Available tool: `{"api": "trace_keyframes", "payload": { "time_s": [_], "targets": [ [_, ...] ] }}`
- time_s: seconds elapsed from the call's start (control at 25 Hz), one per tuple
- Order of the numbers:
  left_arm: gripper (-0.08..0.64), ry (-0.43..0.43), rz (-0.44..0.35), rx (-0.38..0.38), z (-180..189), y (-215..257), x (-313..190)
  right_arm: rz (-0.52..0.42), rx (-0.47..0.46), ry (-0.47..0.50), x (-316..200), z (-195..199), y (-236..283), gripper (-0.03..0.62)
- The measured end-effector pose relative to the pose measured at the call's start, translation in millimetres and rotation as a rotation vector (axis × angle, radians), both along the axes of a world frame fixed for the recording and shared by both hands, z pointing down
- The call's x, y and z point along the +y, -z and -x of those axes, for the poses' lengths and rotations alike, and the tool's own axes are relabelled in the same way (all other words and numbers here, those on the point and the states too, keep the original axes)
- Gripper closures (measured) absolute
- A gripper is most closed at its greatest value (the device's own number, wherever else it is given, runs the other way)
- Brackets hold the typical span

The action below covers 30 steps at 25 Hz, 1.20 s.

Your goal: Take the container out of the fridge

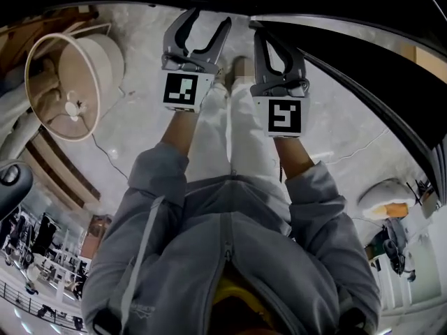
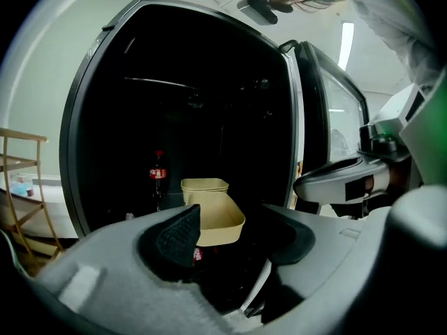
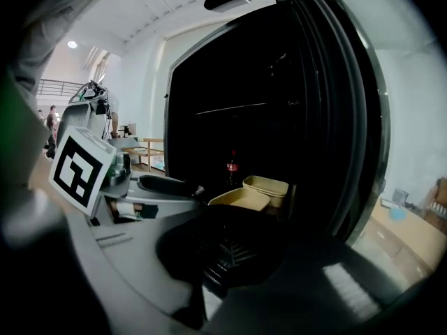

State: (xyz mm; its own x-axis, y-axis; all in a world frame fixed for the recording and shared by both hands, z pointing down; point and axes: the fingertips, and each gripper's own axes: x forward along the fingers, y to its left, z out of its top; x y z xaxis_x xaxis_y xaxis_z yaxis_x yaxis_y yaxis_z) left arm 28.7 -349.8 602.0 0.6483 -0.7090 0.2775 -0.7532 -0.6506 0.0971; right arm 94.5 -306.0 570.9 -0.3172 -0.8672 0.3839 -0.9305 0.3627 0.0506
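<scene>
The left tool (image 2: 234, 234) has its jaws apart with nothing between them. The right tool (image 3: 223, 246) looks closed on itself and empty. Both hang just outside the open fridge (image 2: 87, 152). The container (image 2: 222, 220) sits low inside, near the front edge, with a second box (image 2: 204, 185) just behind it. A one-sided pinch on its thin rim could tip it or drag the second box along. Farther back, a deep reach could knock over the cola bottle (image 2: 158, 174).
</scene>
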Motion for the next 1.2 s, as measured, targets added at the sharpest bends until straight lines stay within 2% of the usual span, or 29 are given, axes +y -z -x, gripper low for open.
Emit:
{"api": "trace_keyframes", "payload": {
  "time_s": [0.12,0.28,0.64,1.04,1.2],
  "targets": [
    [0.247,0.015,0.019,-0.018,-3,-17,-7,0.003,0.006,-0.004,-2,-1,-3,0.592],
    [0.176,0.029,0.031,-0.035,-5,-43,-16,0.008,0.017,0.004,-6,1,-11,0.592],
    [0.1,0.023,0.078,-0.053,-17,-76,-32,0.016,0.008,0.005,-6,3,-18,0.592],
    [-0.022,0.022,0.138,-0.083,-42,-103,-55,0.031,0.002,-0.012,-2,-3,-20,0.592],
    [-0.028,0.036,0.138,-0.102,-44,-110,-66,0.032,-0.01,-0.026,-2,-4,-23,0.592]
  ]
}}
